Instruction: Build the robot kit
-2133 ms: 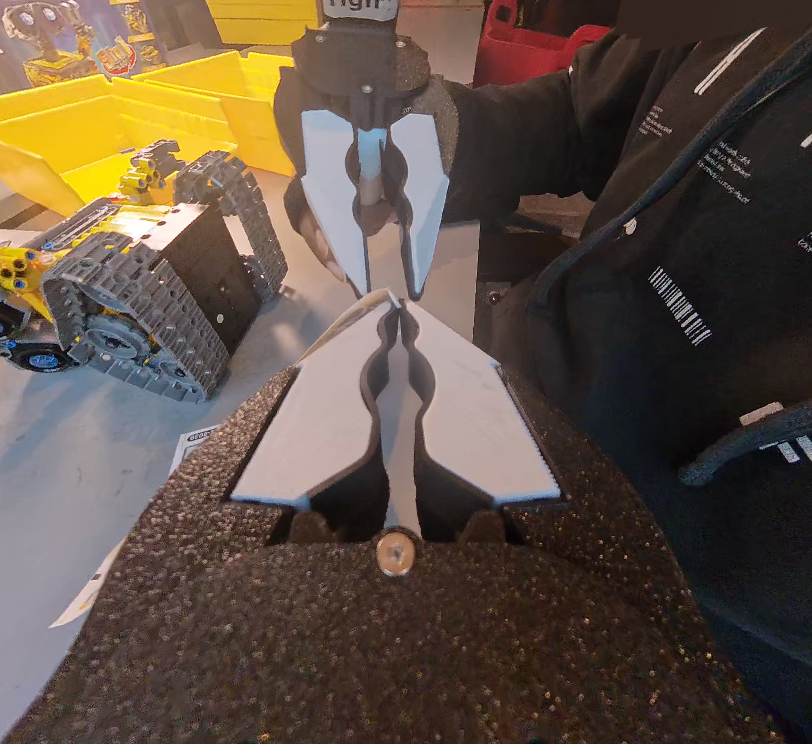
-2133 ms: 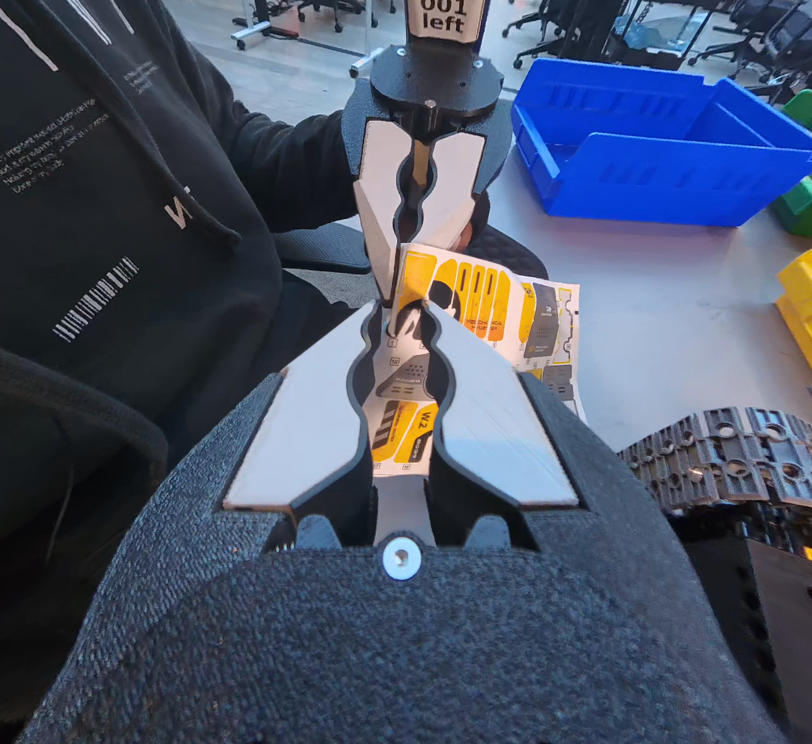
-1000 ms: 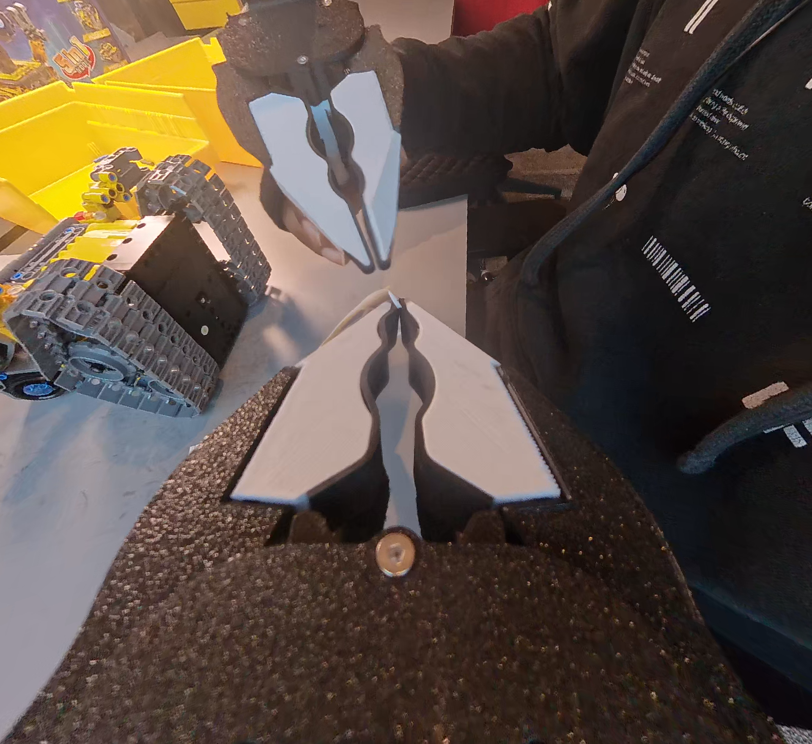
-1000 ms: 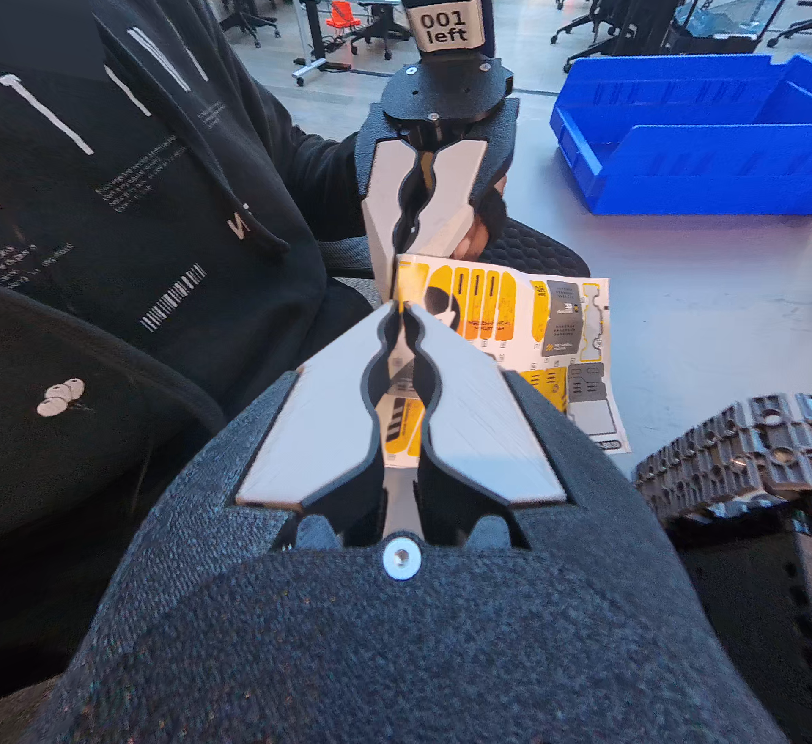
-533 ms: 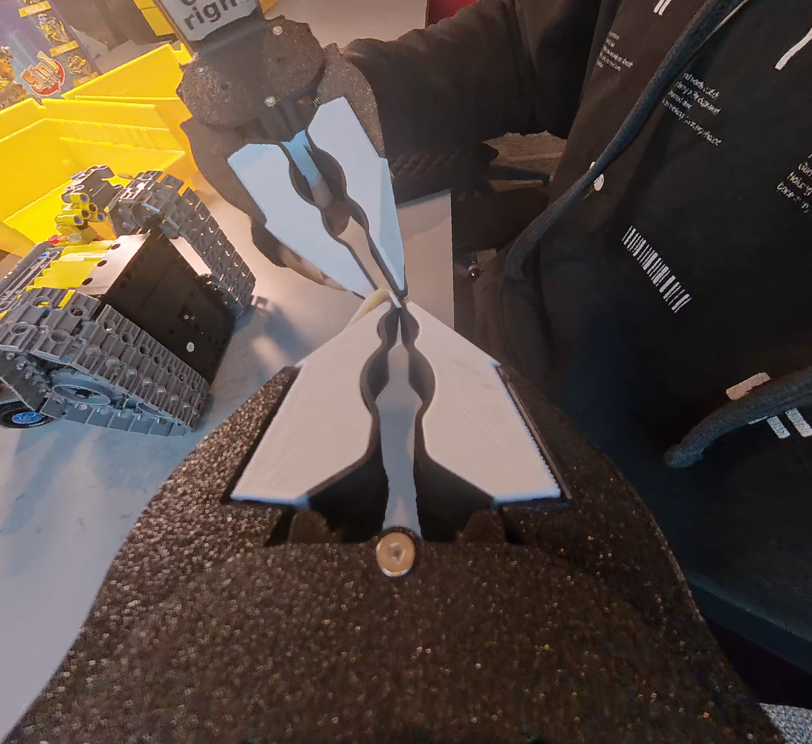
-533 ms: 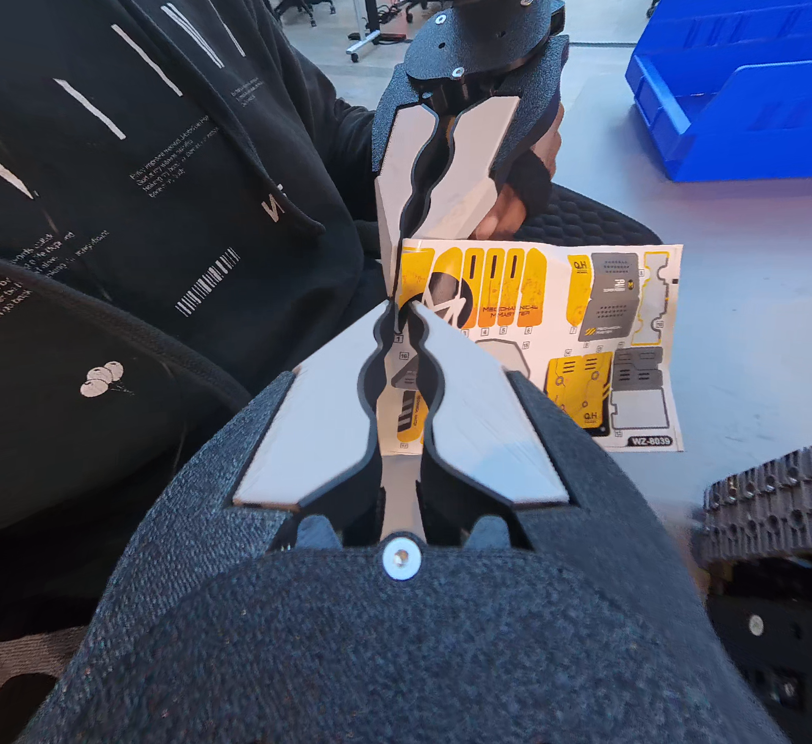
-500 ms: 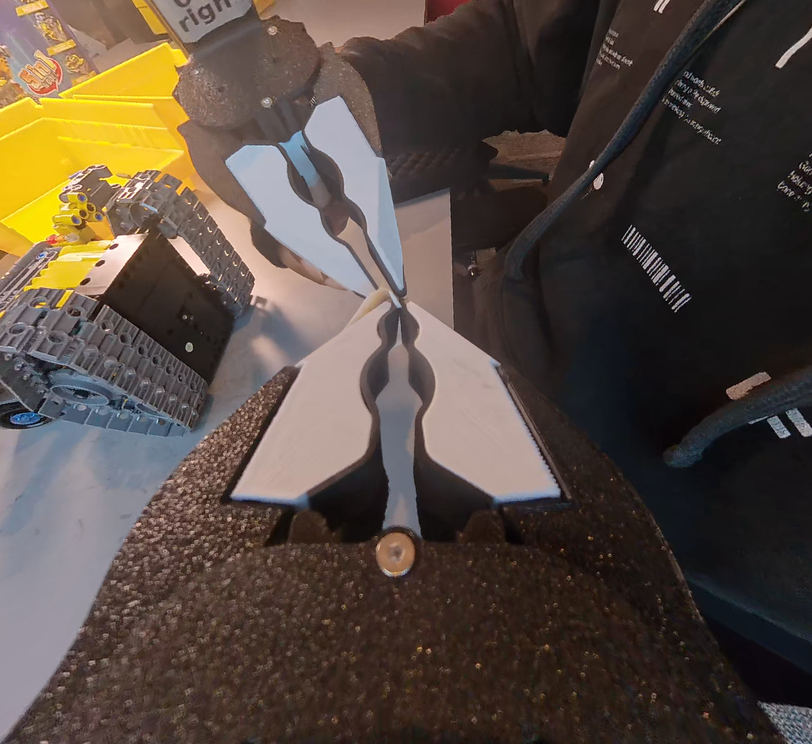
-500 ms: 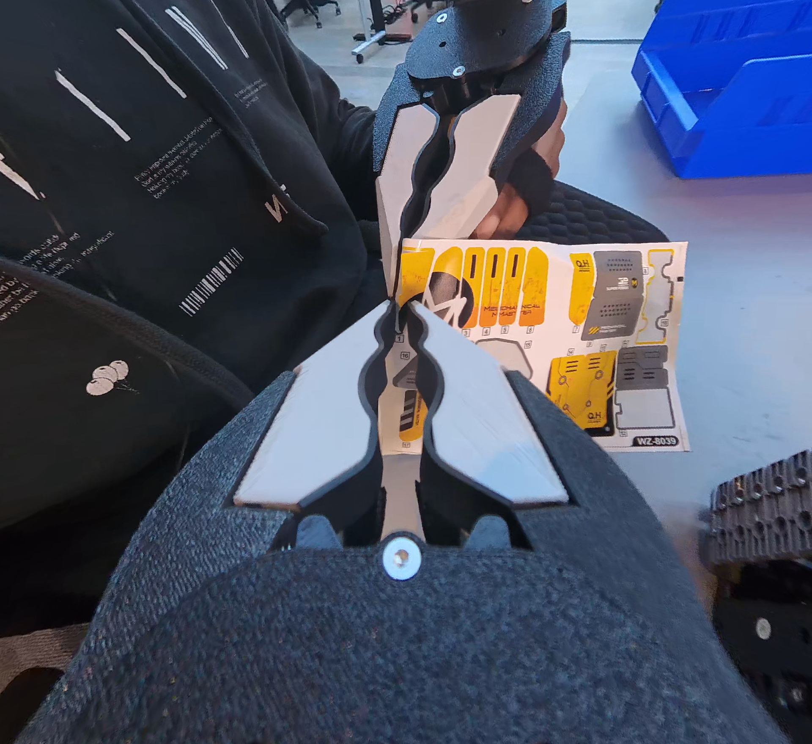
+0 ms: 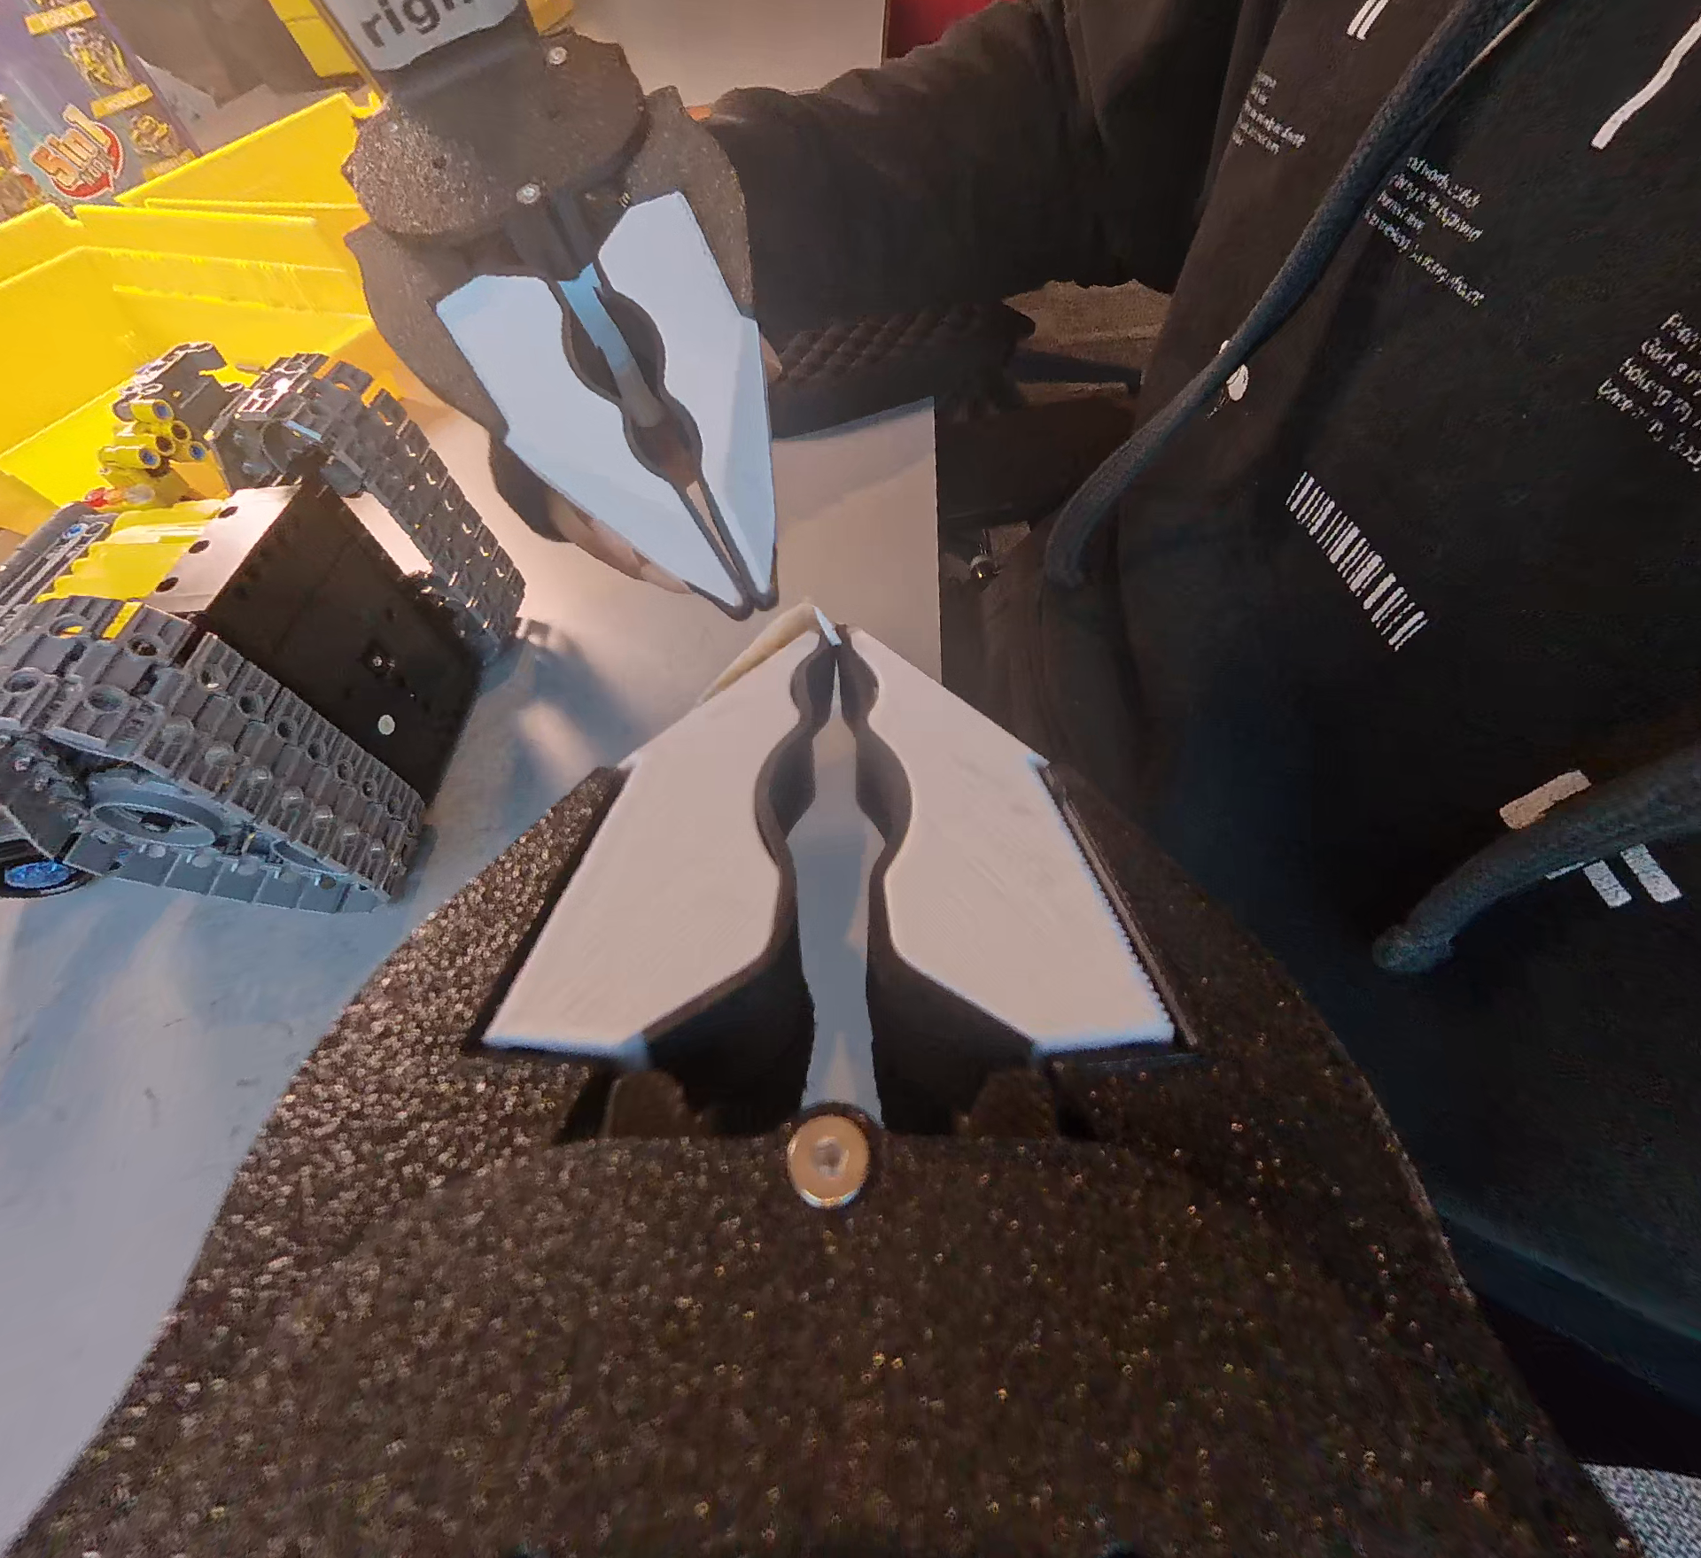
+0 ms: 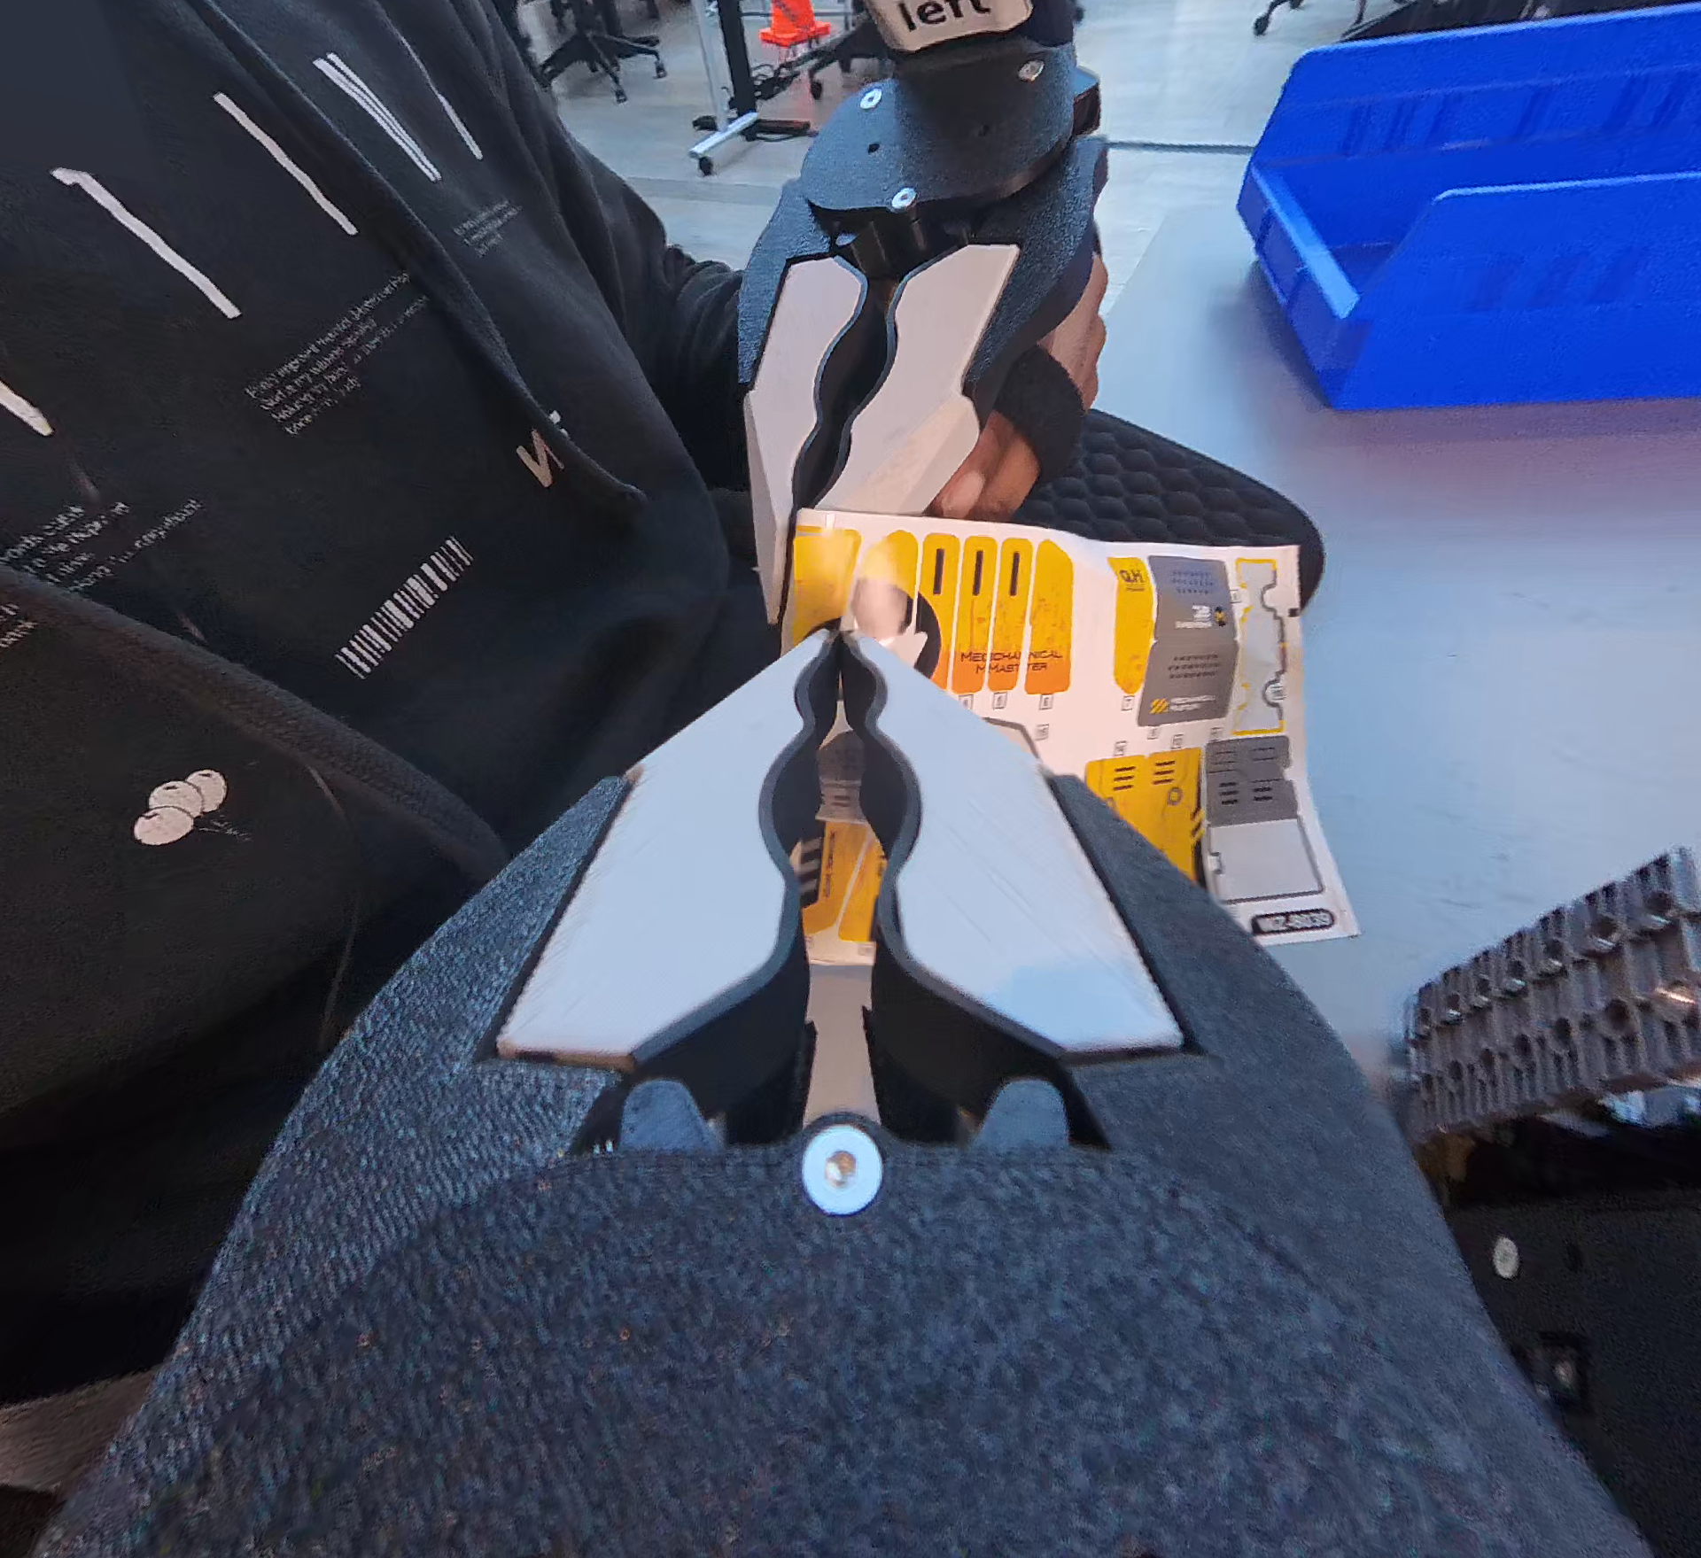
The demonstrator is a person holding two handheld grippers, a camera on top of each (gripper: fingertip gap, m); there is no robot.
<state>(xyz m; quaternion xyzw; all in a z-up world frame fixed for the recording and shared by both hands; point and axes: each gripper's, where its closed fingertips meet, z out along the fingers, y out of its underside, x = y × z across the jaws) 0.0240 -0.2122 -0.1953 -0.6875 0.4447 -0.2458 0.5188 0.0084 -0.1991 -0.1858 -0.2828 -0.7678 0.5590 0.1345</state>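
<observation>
My left hand-held gripper [image 10: 782, 594] is closed, pinching the top corner of a yellow-and-grey sticker sheet [image 10: 1151, 686] held above the grey counter [image 10: 1491, 640]. My right hand-held gripper [image 10: 839, 640] is closed at the same corner, perhaps nipping a sticker edge. A tracked toy robot [image 9: 230, 658] sits nearby. I judge a slow, steady pull best.

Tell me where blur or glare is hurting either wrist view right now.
Right wrist view: motion blur smears the grey tracked model at the right edge; a glare spot sits on the sticker sheet beside the right gripper. Left wrist view: mostly sharp at the left gripper, with warm backlight over the yellow bins and fisheye bending at the edges.
</observation>
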